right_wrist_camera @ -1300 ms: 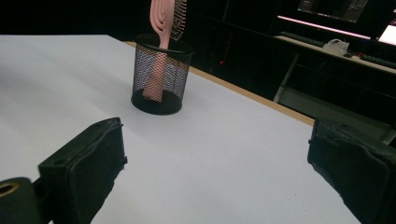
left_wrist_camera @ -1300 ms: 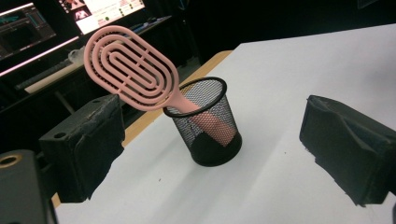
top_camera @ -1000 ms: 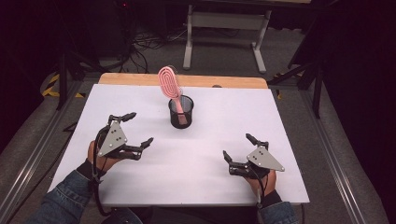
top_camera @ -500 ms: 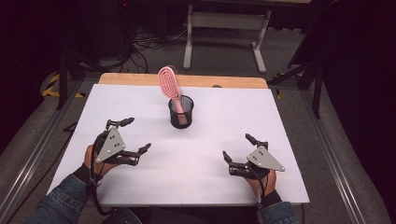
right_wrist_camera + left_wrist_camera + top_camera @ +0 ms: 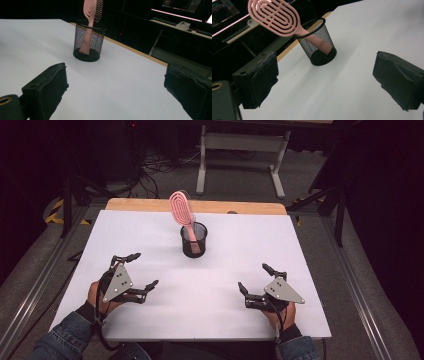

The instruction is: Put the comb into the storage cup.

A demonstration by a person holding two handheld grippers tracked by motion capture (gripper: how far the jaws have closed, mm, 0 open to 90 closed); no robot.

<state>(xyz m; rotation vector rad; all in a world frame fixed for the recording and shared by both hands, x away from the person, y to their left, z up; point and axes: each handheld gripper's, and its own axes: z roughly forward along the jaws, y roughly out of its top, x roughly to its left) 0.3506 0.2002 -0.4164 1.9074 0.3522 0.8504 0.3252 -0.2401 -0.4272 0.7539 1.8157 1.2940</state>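
A black mesh cup [image 5: 193,240] stood upright on the white table [image 5: 240,270], toward its far edge and roughly midway across. A pink hairbrush [image 5: 181,209] sat handle-down inside the cup, its oval head rising above the rim and leaning to the cup's left and away from the person. The left gripper [image 5: 134,271] rested on the table on the near-left side of the cup, well apart from it, its jaws spread wide with nothing between them. The right gripper [image 5: 255,281] lay on the near-right side of the cup, also well apart, its jaws likewise spread and empty. Both grippers' jaws pointed toward the cup.
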